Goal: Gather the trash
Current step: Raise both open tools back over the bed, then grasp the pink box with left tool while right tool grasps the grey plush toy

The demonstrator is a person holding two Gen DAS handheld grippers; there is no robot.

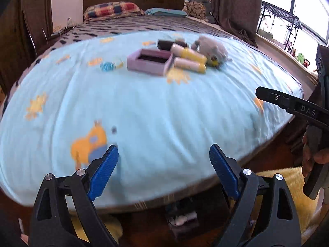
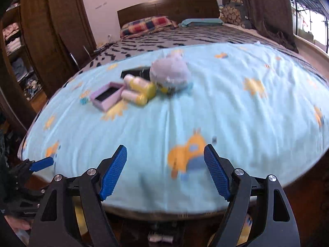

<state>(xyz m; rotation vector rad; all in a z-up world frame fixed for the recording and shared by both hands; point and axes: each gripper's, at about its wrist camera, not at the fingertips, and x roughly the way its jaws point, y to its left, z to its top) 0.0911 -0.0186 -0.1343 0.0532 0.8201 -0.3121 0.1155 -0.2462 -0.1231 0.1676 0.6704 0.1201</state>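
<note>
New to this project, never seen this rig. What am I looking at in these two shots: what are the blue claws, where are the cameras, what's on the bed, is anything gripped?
No robot arm here: a person carries a two-finger gripper in each hand, with a fisheye camera on each looking forward along the fingers. One picture is from the left gripper, the other from the right gripper. The blue ribbed pieces are the finger pads. Both grippers are open, with nothing between the pads.

Both look over a bed with a light blue sheet. Far from the grippers lie a pink open box, two yellow and cream bottles on their sides, a grey plush toy, a dark box behind them, and a small blue crumpled wrapper. The pictures are blurred, so finer detail is unclear.
</note>
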